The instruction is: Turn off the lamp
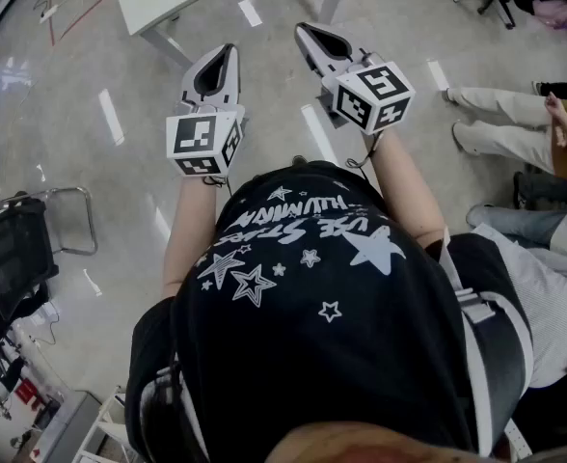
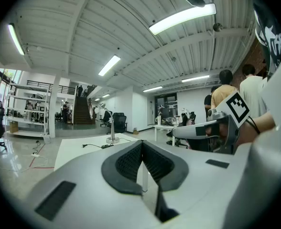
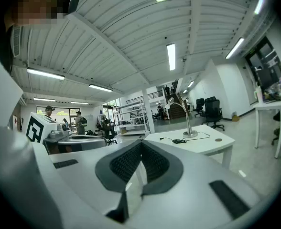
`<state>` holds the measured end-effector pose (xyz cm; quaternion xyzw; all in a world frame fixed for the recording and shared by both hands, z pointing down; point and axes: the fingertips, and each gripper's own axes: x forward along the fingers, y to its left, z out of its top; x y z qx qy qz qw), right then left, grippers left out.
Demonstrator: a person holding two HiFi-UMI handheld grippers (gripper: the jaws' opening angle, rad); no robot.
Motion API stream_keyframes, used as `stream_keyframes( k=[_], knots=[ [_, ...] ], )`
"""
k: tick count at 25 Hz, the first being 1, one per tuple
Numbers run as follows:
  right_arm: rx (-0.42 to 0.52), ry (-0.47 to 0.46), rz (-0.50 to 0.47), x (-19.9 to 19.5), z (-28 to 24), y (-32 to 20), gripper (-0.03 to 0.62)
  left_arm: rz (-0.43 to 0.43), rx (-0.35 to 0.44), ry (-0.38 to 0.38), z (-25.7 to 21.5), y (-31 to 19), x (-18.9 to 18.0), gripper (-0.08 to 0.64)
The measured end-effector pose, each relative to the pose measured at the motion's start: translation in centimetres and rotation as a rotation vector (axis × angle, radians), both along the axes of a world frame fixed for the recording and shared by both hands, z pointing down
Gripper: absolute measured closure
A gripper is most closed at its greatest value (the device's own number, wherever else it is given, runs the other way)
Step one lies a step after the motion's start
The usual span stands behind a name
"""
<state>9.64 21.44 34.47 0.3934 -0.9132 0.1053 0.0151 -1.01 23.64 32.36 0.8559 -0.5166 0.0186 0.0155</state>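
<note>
Both grippers are held level in front of the person's chest, side by side and apart. The left gripper [image 2: 142, 144] has its jaws together with nothing between them, and the right gripper [image 3: 141, 143] likewise has its jaws closed and empty. Each shows in the other's view by its marker cube.

Ahead of them lies a stretch of shiny floor [image 1: 120, 162], then the white bench [image 3: 202, 146]. The lamp [image 3: 188, 120] stands on that bench, well apart from both pairs of jaws. It is a slim curved stalk on a round base, seen right of the right gripper's tips and left of the left gripper's tips (so roughly straight ahead between the two). A dark cable [image 3: 177, 140] with a plug lies on the bench just beside the base, and a small round thing [image 3: 218, 139] lies further along the top.

To the right in the head view, seated people [image 1: 515, 123] have their legs stretched out. Beyond the bench stand black office chairs [image 3: 212, 109], shelving [image 3: 131, 116] and a staircase [image 2: 83, 111].
</note>
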Motion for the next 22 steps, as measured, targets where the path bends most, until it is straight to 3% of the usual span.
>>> stream_keyframes(
  k=[15, 22],
  knots=[
    [-0.038, -0.03, -0.029, 5.4, 1.6, -4.1, 0.586, -0.077, -0.022, -0.014, 0.7, -3.7, 3.4, 0.551],
    [-0.053, -0.015, -0.034, 5.7, 3.0, -6.2, 0.586, -0.089, -0.032, -0.027, 1.8, -5.4, 3.7, 0.551]
  ],
)
